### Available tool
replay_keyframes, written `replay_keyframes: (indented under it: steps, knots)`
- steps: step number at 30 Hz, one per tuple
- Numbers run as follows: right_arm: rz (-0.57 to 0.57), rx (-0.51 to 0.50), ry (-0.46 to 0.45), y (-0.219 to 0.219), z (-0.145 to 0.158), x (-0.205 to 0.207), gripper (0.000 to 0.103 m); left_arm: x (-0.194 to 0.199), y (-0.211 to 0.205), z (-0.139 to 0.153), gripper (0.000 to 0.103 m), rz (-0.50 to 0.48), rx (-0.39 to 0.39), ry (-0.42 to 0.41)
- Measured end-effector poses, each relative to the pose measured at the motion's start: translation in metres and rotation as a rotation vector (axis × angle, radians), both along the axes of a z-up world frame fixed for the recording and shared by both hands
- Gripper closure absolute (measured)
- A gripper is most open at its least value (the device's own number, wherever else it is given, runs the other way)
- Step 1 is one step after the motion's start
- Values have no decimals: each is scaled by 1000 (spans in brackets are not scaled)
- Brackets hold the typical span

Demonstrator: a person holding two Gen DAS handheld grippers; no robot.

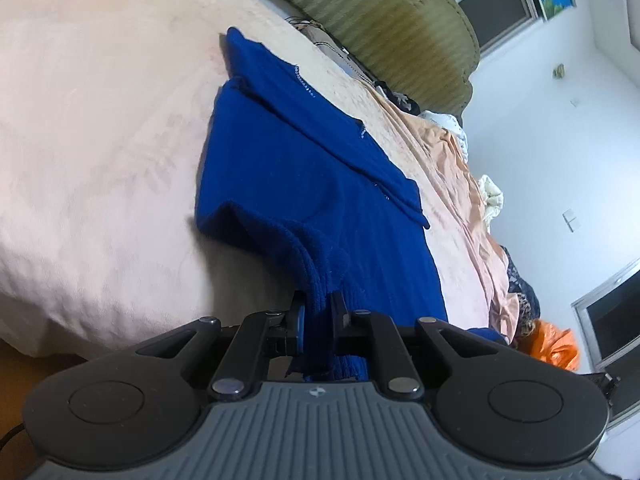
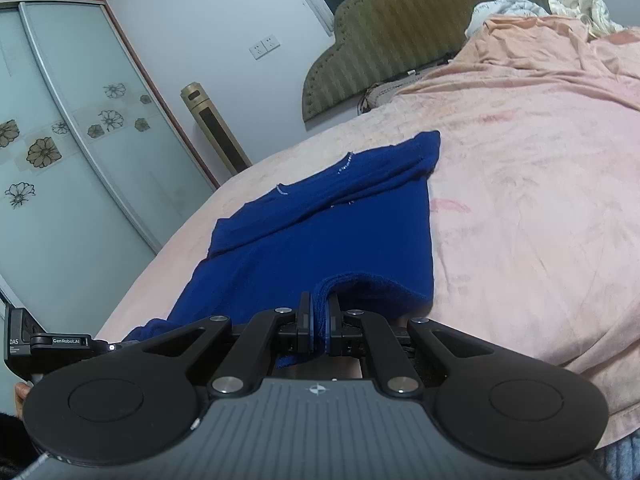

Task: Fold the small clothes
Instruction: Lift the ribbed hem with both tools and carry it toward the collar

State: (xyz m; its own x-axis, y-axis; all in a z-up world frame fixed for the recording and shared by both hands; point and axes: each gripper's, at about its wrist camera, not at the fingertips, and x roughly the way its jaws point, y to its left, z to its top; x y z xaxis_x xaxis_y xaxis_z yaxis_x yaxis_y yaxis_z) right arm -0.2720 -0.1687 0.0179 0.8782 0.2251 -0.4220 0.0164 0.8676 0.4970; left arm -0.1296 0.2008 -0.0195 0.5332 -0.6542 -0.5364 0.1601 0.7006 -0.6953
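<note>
Left wrist view is showing my left tool [image 1: 318, 312] clenching a bunched ribbed edge of the deep blue knitted garment [image 1: 312, 168], the cloth running between its two black pads and hanging down behind them toward the camera. That garment is lying partly folded on the pale pink bedspread [image 1: 100, 140], with a narrower folded strip lying across its far part, tiny pale stitches showing along one edge. Beyond it the olive green scalloped padded headboard [image 1: 384, 28] is standing against the wall, and rumpled peach and white bedding [image 1: 460, 168] is piling along the bed's far side. An orange plastic bag [image 1: 558, 346] is peeking out low on the right; what is sitting in it I cannot tell, since dark patterned cloth is covering most of it.

From the right wrist view, my right tool [image 2: 319, 318] is likewise gripping a raised fold of the same blue garment [image 2: 320, 232], its pads pressing the cloth tightly. My other tool's black body [image 2: 48, 340] is cutting in at the lower left, with only a sliver of my hand [image 2: 22, 394] showing beneath it. The frosted glass wardrobe door with flower prints [image 2: 80, 140] is running out of frame, and a tall gold column appliance [image 2: 216, 132] is standing beside it.
</note>
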Motion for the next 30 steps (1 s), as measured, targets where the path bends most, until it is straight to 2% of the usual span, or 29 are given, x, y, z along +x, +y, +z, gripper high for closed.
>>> replay_keyframes:
  steps: [2, 6, 11, 14, 16, 17, 22, 30]
  knots:
    - [-4, 10, 10, -1, -4, 2, 95, 1, 1, -7, 91, 2, -17, 19]
    - [-12, 27, 28, -4, -11, 4, 95, 2, 10, -20, 91, 17, -108, 66]
    - [-20, 43, 36, -7, -16, 5, 95, 2, 13, -25, 91, 28, -146, 82]
    - [-21, 44, 37, -8, -17, 4, 95, -1, 17, -26, 82, 43, -169, 75]
    - [-25, 46, 41, -9, -18, 5, 95, -2, 20, -27, 63, 68, -160, 75]
    - [-28, 46, 43, -10, -19, 5, 95, -2, 22, -28, 59, 85, -163, 77]
    - [-38, 52, 48, -11, -21, 5, 95, -1, 19, -31, 57, 78, -143, 76]
    - [-34, 55, 54, -12, -22, 5, 95, -17, 11, -32, 57, -40, -61, 9]
